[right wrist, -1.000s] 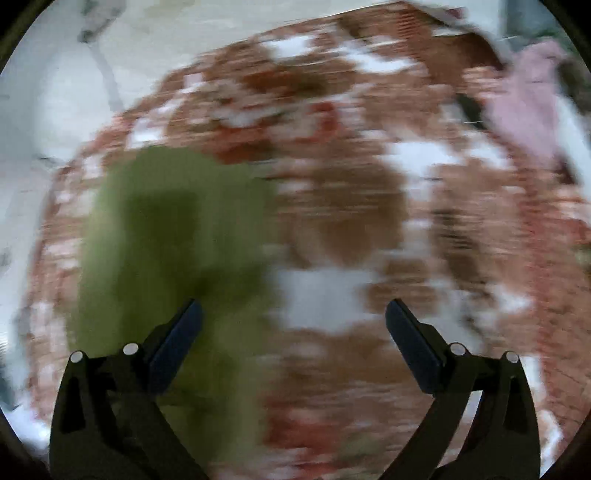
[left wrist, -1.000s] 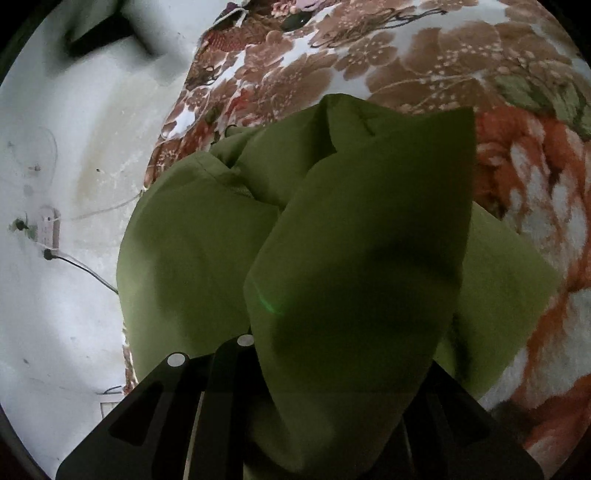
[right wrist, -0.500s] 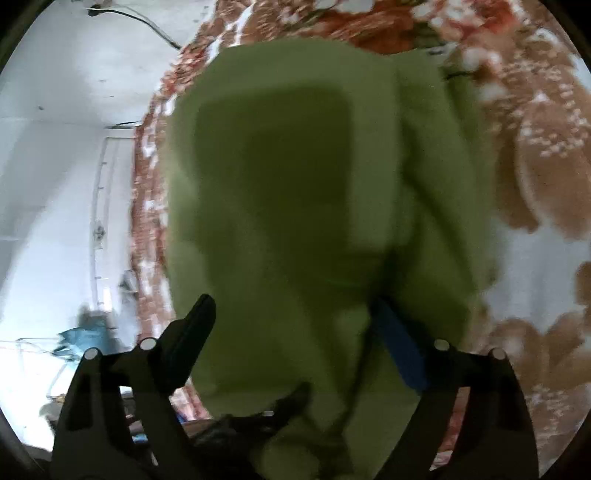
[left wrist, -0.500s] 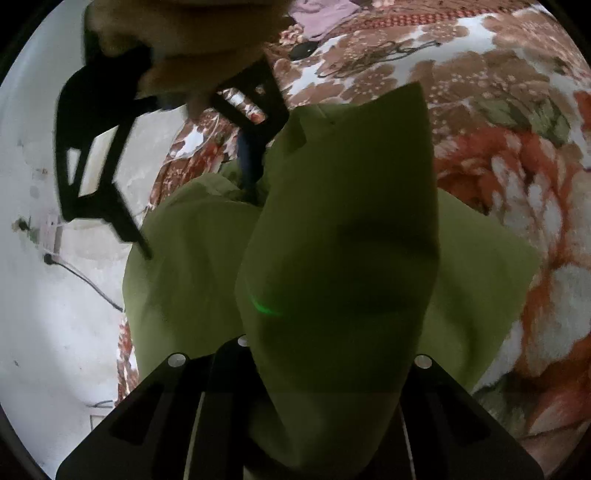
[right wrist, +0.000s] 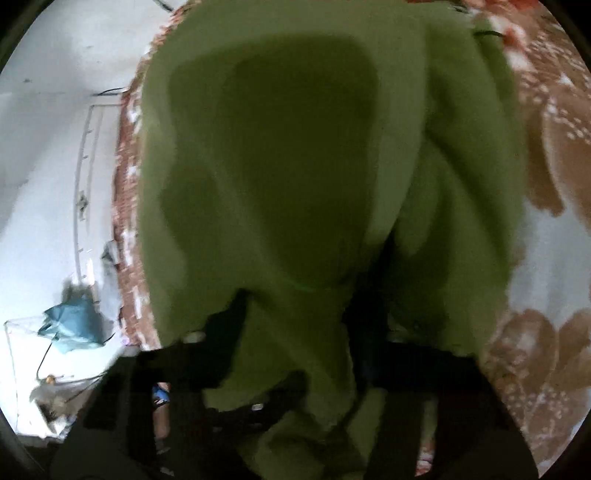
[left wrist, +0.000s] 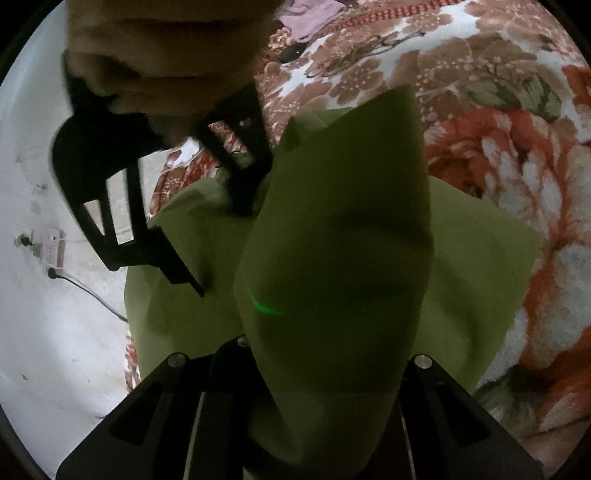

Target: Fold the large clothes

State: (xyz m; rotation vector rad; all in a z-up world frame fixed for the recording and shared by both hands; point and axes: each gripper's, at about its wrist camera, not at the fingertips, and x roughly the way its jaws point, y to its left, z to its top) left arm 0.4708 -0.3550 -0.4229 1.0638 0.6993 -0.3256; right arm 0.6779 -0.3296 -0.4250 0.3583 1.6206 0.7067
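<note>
The left gripper (left wrist: 325,391) is pinching a bunch of the green cloth (left wrist: 343,258) between its two black fingers, and the cloth is hanging out in front of it. The right gripper (right wrist: 295,354) has just been closing its fingers. In its own blurry view the green cloth is sitting between them, and they look like they are squeezing it now.

A little farther out, in the left view, the right gripper is poking down into the far side of the cloth, with a hand (left wrist: 166,55) holding it from above.

Past that, the flowery blanket (left wrist: 517,147) is lying under everything. A pink cloth (left wrist: 310,18) is lying far away on it.

The cloth is looking bunched and lumpy, not flat. I think the folding is only starting, and most of it is still left to do.
</note>
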